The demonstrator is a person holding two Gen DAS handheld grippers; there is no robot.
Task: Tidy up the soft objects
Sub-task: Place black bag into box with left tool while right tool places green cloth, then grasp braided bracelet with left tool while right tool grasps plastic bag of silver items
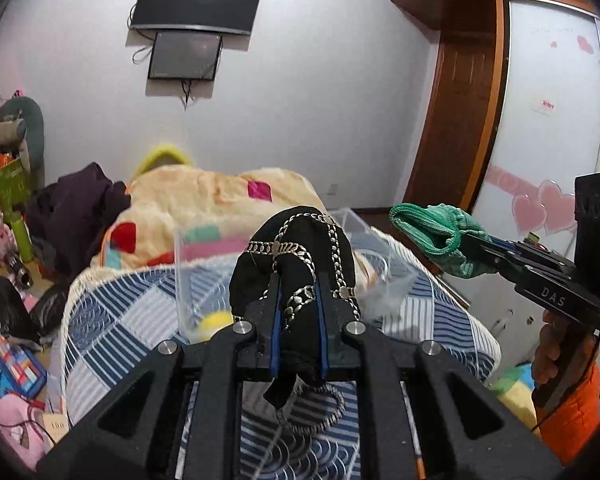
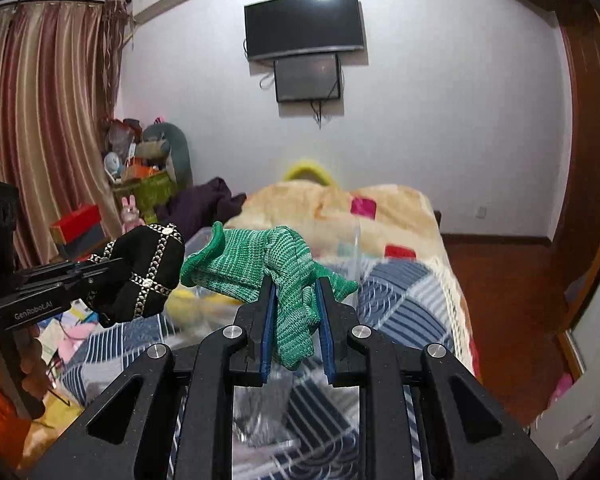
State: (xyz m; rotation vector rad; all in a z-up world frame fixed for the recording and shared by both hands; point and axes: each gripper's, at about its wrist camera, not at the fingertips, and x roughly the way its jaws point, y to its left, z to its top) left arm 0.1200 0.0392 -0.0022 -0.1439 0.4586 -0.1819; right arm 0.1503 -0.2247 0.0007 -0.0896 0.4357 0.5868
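My left gripper [image 1: 298, 280] is shut on a black cloth with silver chain trim [image 1: 296, 248], held above the bed. The black cloth also shows in the right wrist view [image 2: 148, 272] at the left. My right gripper [image 2: 296, 280] is shut on a green knitted glove [image 2: 260, 264], also held in the air. From the left wrist view the green glove [image 1: 432, 232] hangs at the right, level with the black cloth. A clear plastic box [image 1: 204, 264] stands on the bed behind both, with a yellow soft thing [image 1: 214, 322] inside.
The bed has a blue striped quilt [image 1: 132, 320] and a cream blanket with coloured squares [image 1: 204, 196]. A dark garment [image 1: 76, 204] lies at the left. Clutter covers the floor [image 1: 8, 360] left of the bed. A wardrobe [image 1: 552, 120] stands at the right.
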